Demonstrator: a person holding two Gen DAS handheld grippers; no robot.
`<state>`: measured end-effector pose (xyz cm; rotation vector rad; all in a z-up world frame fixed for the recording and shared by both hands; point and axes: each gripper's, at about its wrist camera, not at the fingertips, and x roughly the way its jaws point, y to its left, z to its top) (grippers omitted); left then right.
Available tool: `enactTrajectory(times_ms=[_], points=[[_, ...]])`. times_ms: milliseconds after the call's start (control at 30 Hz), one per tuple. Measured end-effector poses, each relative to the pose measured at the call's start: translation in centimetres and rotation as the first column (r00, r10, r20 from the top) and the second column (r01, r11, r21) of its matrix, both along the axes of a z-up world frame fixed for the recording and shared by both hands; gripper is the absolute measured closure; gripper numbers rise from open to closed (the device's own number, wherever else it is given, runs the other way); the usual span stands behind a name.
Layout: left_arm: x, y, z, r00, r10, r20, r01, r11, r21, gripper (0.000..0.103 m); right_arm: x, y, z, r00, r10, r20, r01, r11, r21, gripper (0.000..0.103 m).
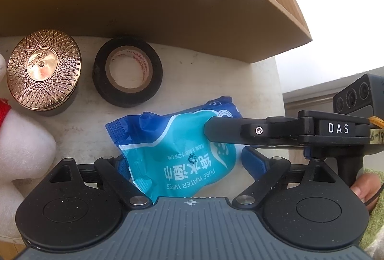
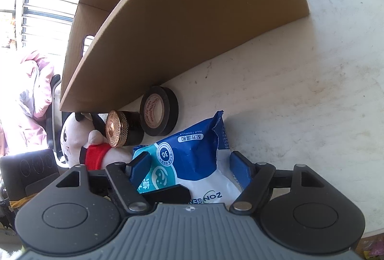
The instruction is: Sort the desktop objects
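At far left, a plush toy, a gold-lidded jar and a tape roll are lying before the cardboard box. The wipes pack, long axis running near-left to far-right, is sitting between both spread grippers: left gripper straddling its near end, right gripper reaching in from the right. The box wall is standing just beyond.

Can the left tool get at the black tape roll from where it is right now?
Probably not directly: the wipes pack lies between the left tool and the tape roll, with the right tool over it.
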<state>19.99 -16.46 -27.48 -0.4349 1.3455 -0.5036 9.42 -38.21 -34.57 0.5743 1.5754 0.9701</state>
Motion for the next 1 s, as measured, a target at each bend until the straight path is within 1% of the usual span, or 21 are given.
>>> enactTrajectory(times_ms=[100, 300, 367, 700, 900, 933, 1000], points=[[0.1, -0.1, 0.1, 1.000, -0.004, -0.007, 0.004, 1.000, 0.014, 0.013, -0.1, 0.1, 0.3, 1.000, -0.003, 0.013, 0.003, 1.000, -0.012, 0.027], [0.6, -1.4, 0.3, 1.000, -0.024, -0.014, 0.025, 0.998, 0.052, 0.013, -0.1, 0.1, 0.5, 1.000, -0.025, -0.003, 0.025, 0.999, -0.019, 0.027], [0.5, -0.2, 0.6, 0.999, -0.036, -0.005, 0.036, 0.997, 0.064, 0.013, 0.0, 0.0, 0.9, 1.000, -0.030, 0.000, 0.030, 0.999, -0.021, 0.027], [0.6, 0.3, 2.9, 0.999, -0.040, -0.002, 0.040, 0.997, 0.070, 0.013, 0.5, -0.1, 2.8, 0.998, -0.060, 0.005, 0.060, 0.998, -0.036, 0.027], [0.7, 0.9, 4.6, 0.999, -0.035, -0.002, 0.035, 0.997, 0.075, 0.013, 0.8, -0.1, 4.6, 0.998, -0.064, 0.015, 0.065, 0.997, -0.035, 0.027], [0.7, 0.3, 4.4, 0.999, -0.036, 0.001, 0.036, 0.996, 0.077, 0.013, 0.9, -0.1, 4.8, 0.998, -0.066, 0.017, 0.066, 0.997, -0.036, 0.027], [0.8, 0.5, 5.0, 0.999, -0.035, 0.002, 0.035, 0.996, 0.076, 0.013, 1.0, 0.1, 5.6, 0.997, -0.071, 0.021, 0.072, 0.997, -0.037, 0.027]])
